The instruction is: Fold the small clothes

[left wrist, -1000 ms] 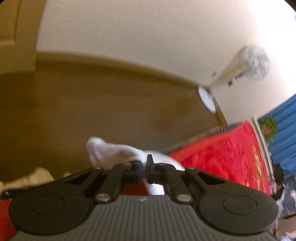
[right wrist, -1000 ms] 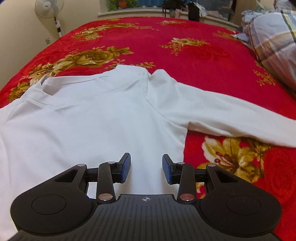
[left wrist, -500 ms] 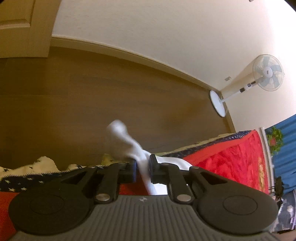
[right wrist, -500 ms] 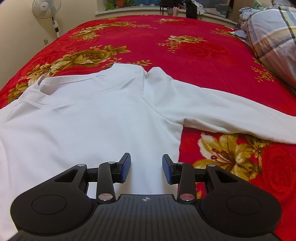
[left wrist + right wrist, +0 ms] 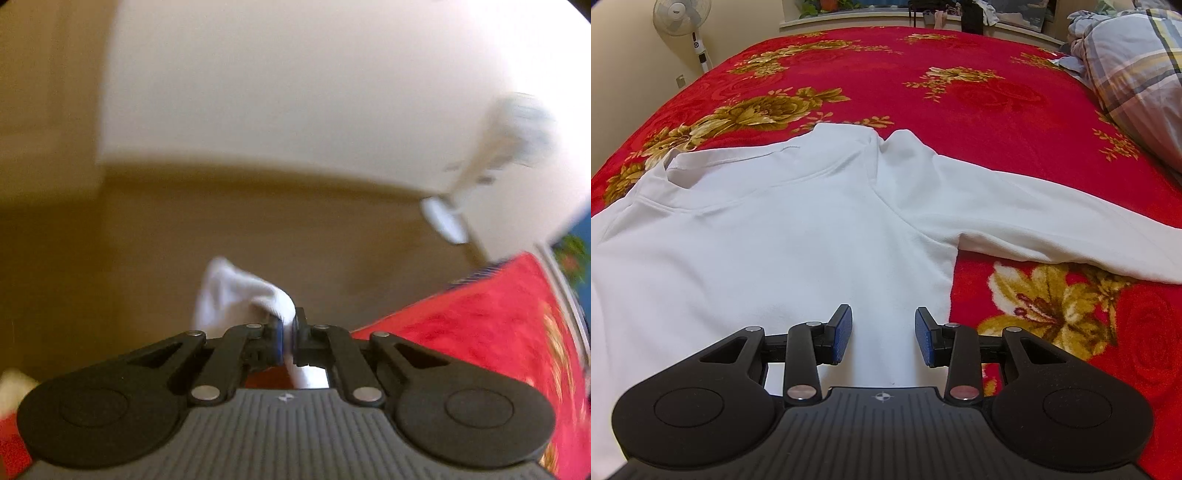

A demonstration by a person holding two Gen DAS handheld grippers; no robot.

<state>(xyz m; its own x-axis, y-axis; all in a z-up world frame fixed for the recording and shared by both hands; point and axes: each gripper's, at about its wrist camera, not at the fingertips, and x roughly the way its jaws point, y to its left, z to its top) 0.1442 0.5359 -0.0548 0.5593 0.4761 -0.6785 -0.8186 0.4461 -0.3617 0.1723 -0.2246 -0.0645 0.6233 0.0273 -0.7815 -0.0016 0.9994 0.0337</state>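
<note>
1. No readable writing anywhere. Your grippers carry only a small cross-in-circle mark on the grey body; the standing fan (image 5: 682,16) has a control panel, too small to read.
2. Your left gripper (image 5: 288,325) is clamped tight on a fold of white cloth (image 5: 236,295). The cloth bunches out past the fingertips and a strip of it runs back between the fingers toward the camera. Left view is motion-blurred.
3. Whether that cloth is the left sleeve of the white shirt (image 5: 768,229) cannot be told from the left view alone.
4. Your left gripper points out over the bed's edge, at the wooden floor (image 5: 147,240) and the cream wall (image 5: 295,81); the red bedspread (image 5: 480,332) fills the lower right.
5. Your right gripper (image 5: 883,332) stands about half open, nothing between the blue pads (image 5: 842,332).
6. The shirt lies flat on the red floral bedspread, collar away from you. Its body sits directly under and ahead of your right jaws; the right sleeve (image 5: 1052,229) stretches out to the right.
7. Your right gripper tilts downward over the shirt's lower body, near its right side seam.
8. A plaid pillow (image 5: 1134,74) lies at far right.
</note>
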